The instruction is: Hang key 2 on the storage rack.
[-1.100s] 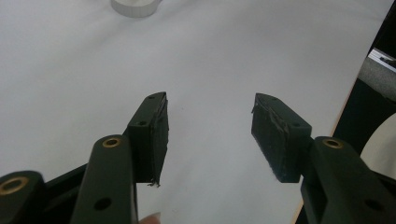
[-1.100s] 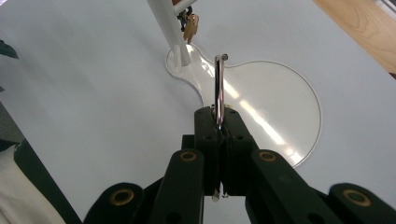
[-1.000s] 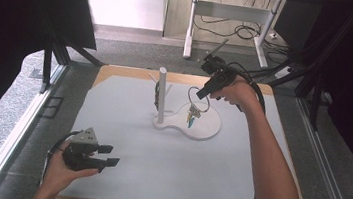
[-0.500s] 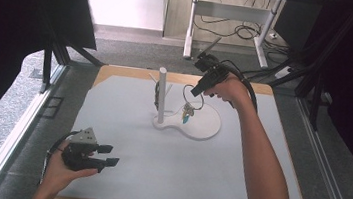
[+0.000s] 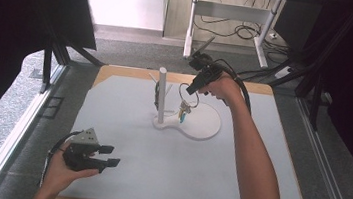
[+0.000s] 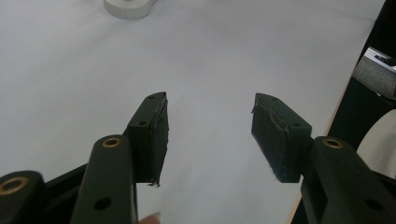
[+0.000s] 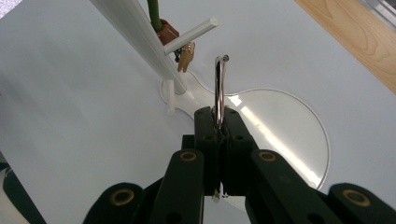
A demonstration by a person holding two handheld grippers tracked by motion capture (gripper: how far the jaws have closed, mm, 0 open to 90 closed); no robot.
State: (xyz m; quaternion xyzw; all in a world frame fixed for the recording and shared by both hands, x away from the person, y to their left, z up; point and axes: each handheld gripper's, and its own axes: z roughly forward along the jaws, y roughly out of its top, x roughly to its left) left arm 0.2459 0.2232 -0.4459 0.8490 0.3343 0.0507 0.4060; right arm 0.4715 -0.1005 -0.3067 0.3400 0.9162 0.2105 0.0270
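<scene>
White mat (image 5: 207,168), claw-pinched key ring (image 7: 219,86)

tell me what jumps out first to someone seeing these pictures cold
First is the white stand at the far middle of the table, an upright post with side pegs on a flat base. Just right of it, the right gripper is shut on a metal ring with keys dangling beneath, held close to a peg. Near the front left edge, the left gripper sits open, holding nothing.

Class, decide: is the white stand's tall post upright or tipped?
Upright: the white stand's tall post rises straight from its flat base on the table.
</scene>
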